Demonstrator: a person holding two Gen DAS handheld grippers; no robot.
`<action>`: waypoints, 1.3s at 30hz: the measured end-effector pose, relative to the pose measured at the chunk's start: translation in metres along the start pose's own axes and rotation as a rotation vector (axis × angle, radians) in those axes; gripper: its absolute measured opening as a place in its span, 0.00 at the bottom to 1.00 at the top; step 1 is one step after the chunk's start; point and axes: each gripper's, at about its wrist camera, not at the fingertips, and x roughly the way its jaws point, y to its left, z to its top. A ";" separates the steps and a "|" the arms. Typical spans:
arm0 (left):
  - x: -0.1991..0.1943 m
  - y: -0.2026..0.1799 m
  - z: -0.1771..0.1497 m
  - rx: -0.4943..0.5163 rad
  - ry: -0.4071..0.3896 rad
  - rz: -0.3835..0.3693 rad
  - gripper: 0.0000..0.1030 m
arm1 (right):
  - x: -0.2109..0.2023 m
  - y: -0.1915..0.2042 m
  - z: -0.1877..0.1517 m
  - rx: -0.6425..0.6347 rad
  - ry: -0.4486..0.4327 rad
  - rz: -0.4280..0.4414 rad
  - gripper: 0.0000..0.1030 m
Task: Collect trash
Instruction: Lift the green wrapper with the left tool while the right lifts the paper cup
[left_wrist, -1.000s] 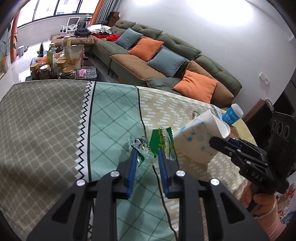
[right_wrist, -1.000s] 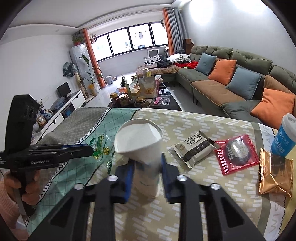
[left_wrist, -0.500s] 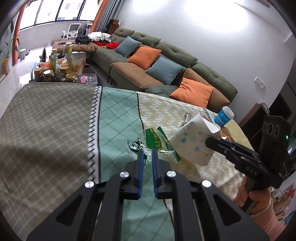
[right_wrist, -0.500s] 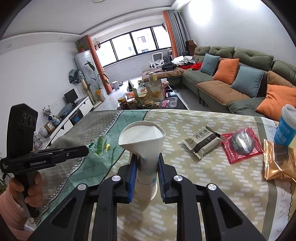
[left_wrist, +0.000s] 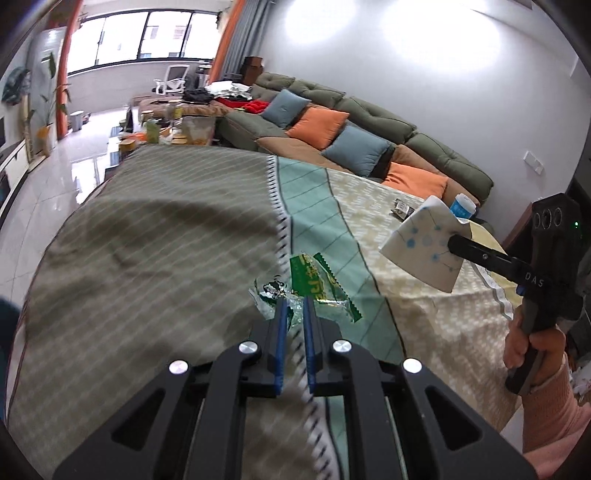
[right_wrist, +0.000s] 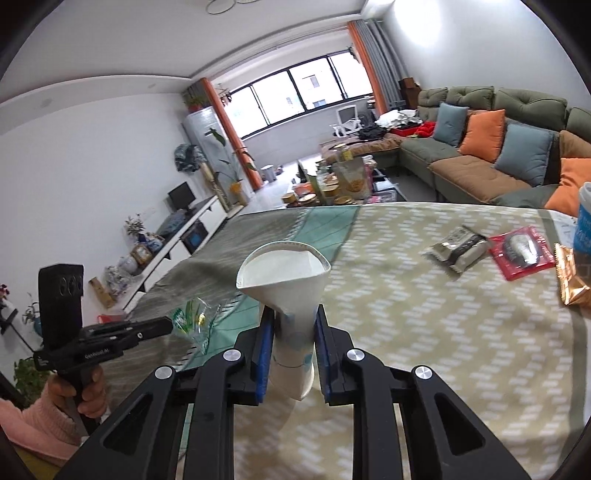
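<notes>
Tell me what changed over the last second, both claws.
The left claw closed from open onto the green wrapper and lifted it off the tablecloth; from the right wrist view it hangs in the air. The right claw squeezed the paper cup harder, creasing its rim, and raised it. The snack packets stayed on the table.
</notes>
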 end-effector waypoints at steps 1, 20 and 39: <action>-0.003 0.002 -0.002 -0.006 -0.005 0.002 0.10 | 0.000 0.005 -0.002 -0.003 -0.001 0.009 0.21; -0.068 0.015 -0.028 -0.018 -0.101 0.057 0.10 | 0.016 0.063 -0.028 -0.018 0.022 0.106 0.21; -0.106 0.024 -0.044 -0.028 -0.146 0.098 0.10 | 0.024 0.097 -0.036 -0.045 0.035 0.163 0.21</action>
